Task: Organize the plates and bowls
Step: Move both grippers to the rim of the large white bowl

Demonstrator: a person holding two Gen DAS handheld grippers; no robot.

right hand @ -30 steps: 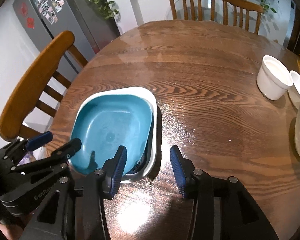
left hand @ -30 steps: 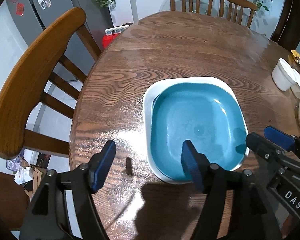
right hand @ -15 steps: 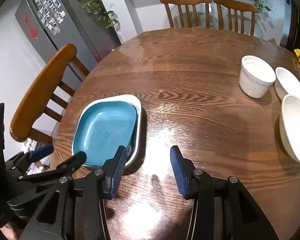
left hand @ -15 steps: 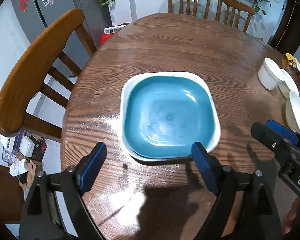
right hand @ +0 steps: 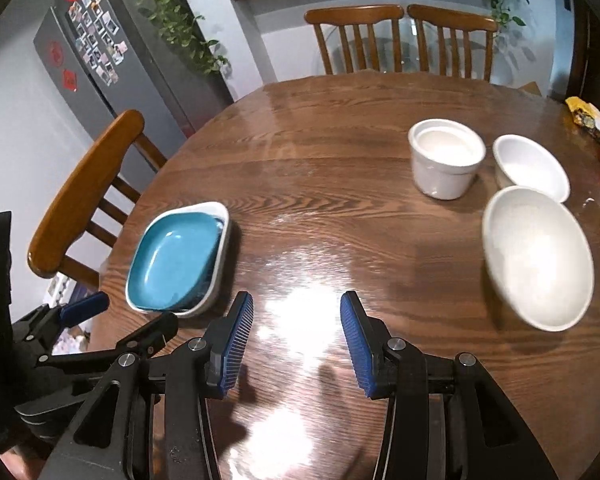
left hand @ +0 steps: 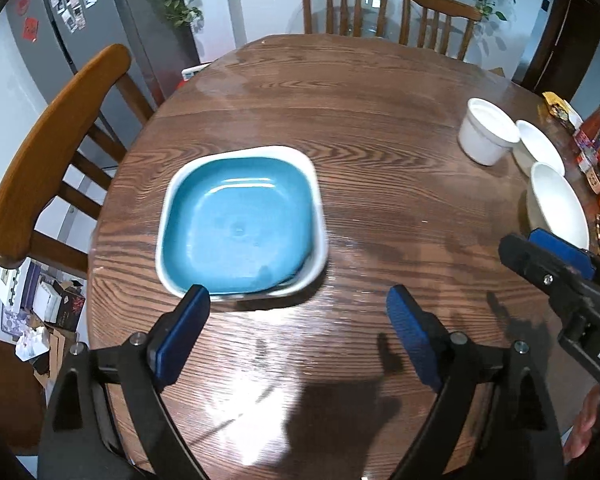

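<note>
A square blue plate sits nested in a white square dish at the left of the round wooden table; the pair also shows in the right wrist view. My left gripper is open and empty, above the table just in front of the dish. My right gripper is open and empty, over bare wood to the right of the dish. Three white bowls stand at the right: a tall cup-shaped one, a small one and a large one.
Wooden chairs stand at the left and at the far side. Snack packets and jars crowd the table's right edge. A grey fridge stands at the back left.
Both grippers have pulled back and up from the stacked plates, which now look smaller and farther away. The right view has swung right, so the white bowls show fully.
</note>
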